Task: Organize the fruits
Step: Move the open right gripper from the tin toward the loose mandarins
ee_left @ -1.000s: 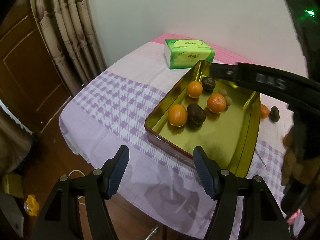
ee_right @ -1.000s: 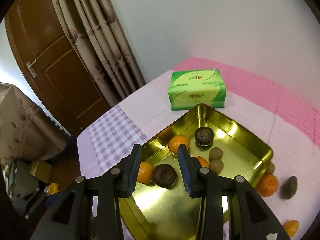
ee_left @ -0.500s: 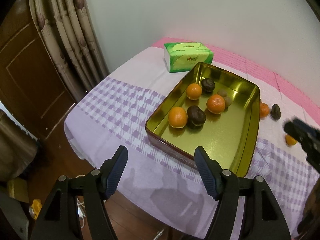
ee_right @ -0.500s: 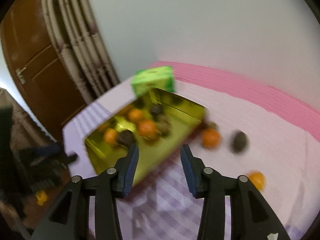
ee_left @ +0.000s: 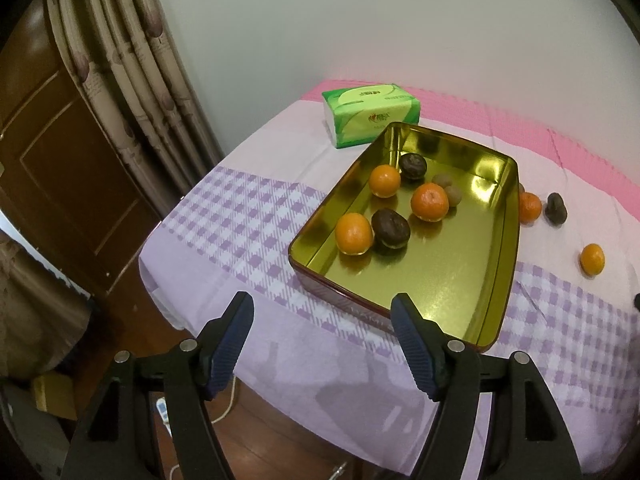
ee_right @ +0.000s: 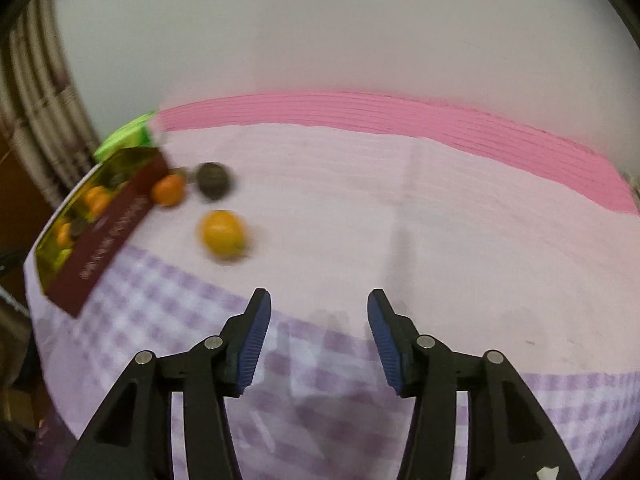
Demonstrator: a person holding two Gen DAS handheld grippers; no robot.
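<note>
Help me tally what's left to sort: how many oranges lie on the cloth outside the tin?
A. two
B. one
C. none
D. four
A: one orange sits by the tin's far side beside a dark fruit, and another orange lies alone nearer the camera.

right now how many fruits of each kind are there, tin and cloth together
oranges: 5, three in the gold tin, two on the cloth
dark brown fruits: 3, two in the tin, one on the cloth
small tan fruits: 2, both in the tin
total: 10
</note>
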